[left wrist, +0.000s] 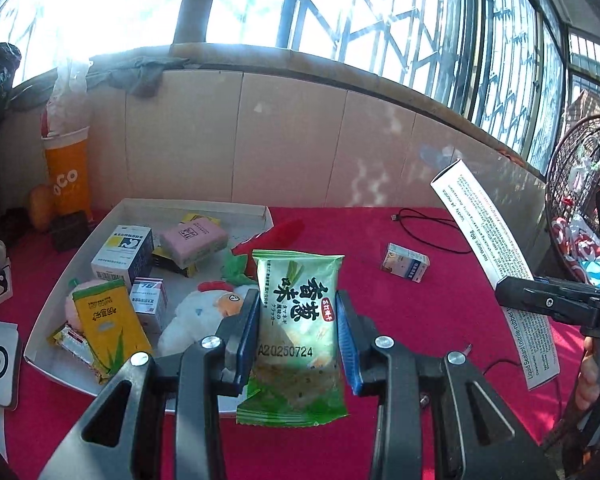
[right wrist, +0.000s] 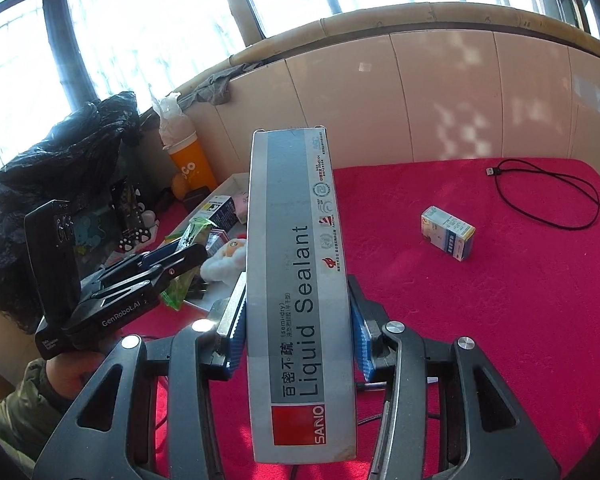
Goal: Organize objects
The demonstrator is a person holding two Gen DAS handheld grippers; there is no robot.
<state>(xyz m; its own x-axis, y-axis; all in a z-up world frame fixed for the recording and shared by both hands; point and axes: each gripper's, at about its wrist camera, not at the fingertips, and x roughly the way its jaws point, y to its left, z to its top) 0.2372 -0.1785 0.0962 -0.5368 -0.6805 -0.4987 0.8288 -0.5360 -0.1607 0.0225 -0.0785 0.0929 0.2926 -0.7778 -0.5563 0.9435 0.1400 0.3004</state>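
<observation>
**Both grippers loaded above the red bench**

While the left hand-held gripper [left wrist: 298, 322] clenches a green snack packet [left wrist: 296, 320] beside the white tray [left wrist: 52, 312], the right hand-held gripper [right wrist: 298, 320] grasps a long Liquid Sealant box [right wrist: 300, 280]; a small carton [right wrist: 448, 233] lies alone on the bench [right wrist: 500, 320].

Home balcony: barred windows [left wrist: 380, 20], red-clothed table [right wrist: 500, 300].

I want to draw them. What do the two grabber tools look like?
Both are black plastic with silver round screws and ridged blue pads inside the fingers. The left gripper has white "GenRobot.AI" lettering on its side and a black boxy handle. The person holding it wears an olive green sleeve.
</observation>
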